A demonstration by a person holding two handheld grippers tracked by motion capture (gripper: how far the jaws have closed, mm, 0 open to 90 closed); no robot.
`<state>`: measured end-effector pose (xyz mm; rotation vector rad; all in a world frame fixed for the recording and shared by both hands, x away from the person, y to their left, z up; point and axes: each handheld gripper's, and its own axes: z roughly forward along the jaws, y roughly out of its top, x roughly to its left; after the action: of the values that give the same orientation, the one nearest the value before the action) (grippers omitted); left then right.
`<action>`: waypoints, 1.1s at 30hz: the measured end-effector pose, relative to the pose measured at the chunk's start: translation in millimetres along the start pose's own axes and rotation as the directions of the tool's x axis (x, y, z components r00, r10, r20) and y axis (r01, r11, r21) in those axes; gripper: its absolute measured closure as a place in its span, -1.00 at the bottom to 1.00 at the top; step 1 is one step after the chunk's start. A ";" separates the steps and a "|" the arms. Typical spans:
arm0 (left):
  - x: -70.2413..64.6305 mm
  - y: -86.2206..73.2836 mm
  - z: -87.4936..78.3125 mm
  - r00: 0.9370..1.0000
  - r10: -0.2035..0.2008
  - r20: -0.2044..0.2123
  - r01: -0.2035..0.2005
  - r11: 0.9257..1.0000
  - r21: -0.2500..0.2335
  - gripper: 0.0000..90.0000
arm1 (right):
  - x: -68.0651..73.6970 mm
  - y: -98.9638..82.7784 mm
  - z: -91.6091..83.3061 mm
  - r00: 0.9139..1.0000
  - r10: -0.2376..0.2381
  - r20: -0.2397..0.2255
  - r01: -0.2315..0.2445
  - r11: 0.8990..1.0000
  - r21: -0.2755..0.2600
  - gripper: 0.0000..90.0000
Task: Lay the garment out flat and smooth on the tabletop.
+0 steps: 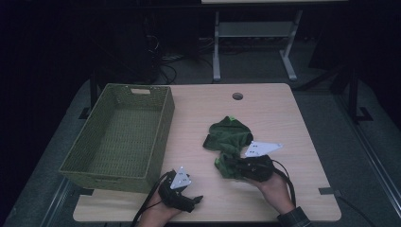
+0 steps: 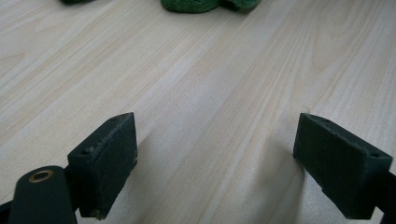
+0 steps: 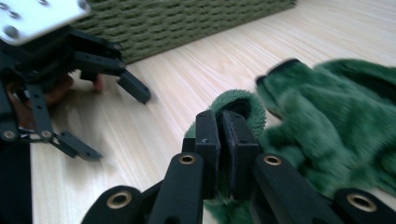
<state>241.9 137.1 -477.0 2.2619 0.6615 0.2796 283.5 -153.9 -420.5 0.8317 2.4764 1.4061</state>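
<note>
The right gripper point(image 3: 226, 135), clamped on the green towel point(image 1: 230, 137), sat right of the basket point(image 1: 120, 135); the left gripper point(image 2: 215, 158) gaped near the table's point(image 1: 283, 118) front edge.

One camera sits high above the person's side and looks forward and down on the whole table point(image 1: 283, 113), with the basket point(image 1: 118, 137) at its left. The left gripper's camera is very close to the tabletop point(image 2: 196, 93), looking low along its own two jaws toward the green cloth point(image 2: 191, 4) far off. The right gripper's camera is right up close to the cloth point(image 3: 336, 121) and faces the basket wall point(image 3: 187, 23) and the left gripper point(image 3: 100, 116), which the high camera sees too.
</note>
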 end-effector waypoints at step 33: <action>0.2 0.1 -0.1 1.000 0.002 0.003 -0.002 1.000 0.003 -0.72 | -31.1 -13.1 4.6 0.992 0.043 0.118 -0.054 0.994 0.091 0.94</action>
<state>242.1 137.2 -476.9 2.2662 0.6582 0.2765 306.1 -172.7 -437.5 0.9705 2.4660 1.2260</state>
